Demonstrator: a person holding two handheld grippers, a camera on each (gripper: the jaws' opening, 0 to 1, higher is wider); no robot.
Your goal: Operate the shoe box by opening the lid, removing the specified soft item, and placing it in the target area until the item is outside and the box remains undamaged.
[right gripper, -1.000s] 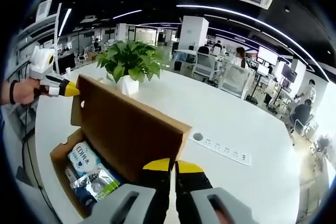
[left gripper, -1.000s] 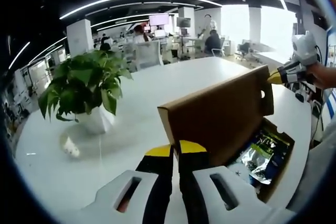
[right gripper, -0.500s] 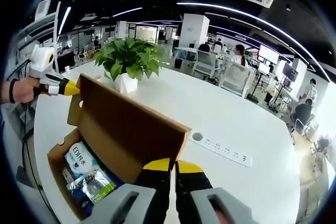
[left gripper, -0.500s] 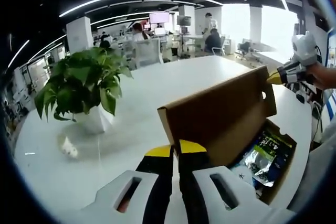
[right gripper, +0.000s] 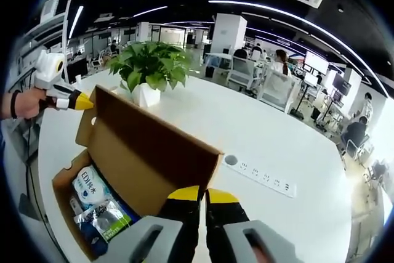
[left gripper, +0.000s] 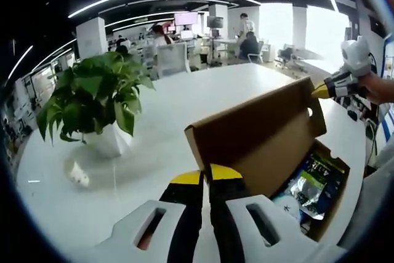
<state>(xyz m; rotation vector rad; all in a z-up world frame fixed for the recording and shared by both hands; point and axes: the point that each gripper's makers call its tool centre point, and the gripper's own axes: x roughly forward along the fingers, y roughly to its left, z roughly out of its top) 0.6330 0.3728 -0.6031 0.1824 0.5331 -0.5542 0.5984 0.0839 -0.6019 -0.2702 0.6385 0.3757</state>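
the shoe box [right gripper: 68,189] sits open on the white counter [right gripper: 271,146], its lid [left gripper: 258,133] raised upright, soft packets [right gripper: 95,204] inside; one label's print i can't read. my left fingers [left gripper: 205,175] and right fingers [right gripper: 200,194] each pinch a lid corner. beyond the lid stands a potted plant [left gripper: 92,100]; the right gripper view adds a power strip [right gripper: 261,175].

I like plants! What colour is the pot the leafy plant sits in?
White. The pot shows best in the right gripper view, under the green leaves.
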